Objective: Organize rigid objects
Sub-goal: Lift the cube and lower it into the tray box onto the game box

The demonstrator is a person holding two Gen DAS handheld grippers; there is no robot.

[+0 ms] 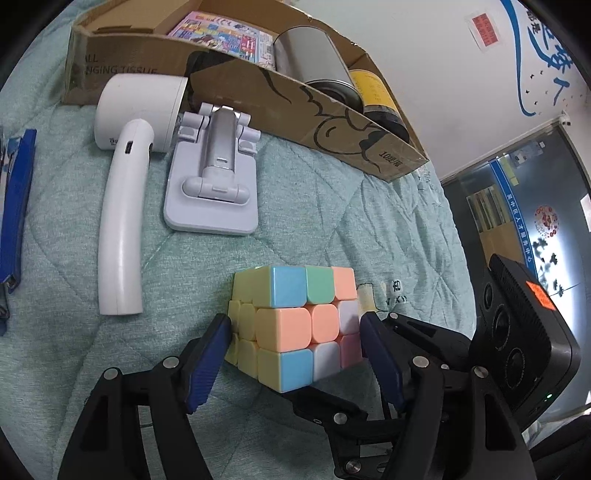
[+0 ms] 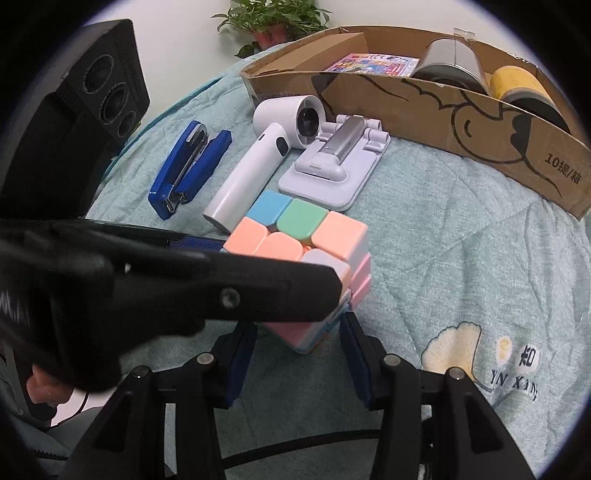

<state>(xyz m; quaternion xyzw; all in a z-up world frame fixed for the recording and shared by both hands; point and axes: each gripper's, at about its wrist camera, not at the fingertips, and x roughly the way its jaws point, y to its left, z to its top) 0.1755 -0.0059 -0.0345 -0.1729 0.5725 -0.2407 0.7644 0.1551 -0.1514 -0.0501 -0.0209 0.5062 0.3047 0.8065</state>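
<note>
Two sets of tongs close in on one pastel puzzle cube point(image 1: 295, 328), which sits on a pale green quilt point(image 1: 332, 206) just in front of a cardboard box point(image 1: 258, 96) that appears to serve as the collecting bin. The left tongs point(image 1: 295, 362) straddle the cube, blue pads against or just off its two side faces; whether they press is hard to tell. That hand angles steeply downward from the cube's near side. The right tongs point(image 2: 299, 354) stand narrower and empty, tips just short of the cube's lower corner, also pitched down, with the left tool crossing in front of them. Already in the box lie a metal tin point(image 1: 317, 62), a yellow canister point(image 1: 373, 92) and a colourful booklet point(image 1: 221, 33). Still waiting in a row beside it are a white handheld fan point(image 1: 125, 192), a folding phone stand point(image 1: 214, 177) and a blue stapler point(image 2: 192, 166), so the tidying looks roughly half done.
</note>
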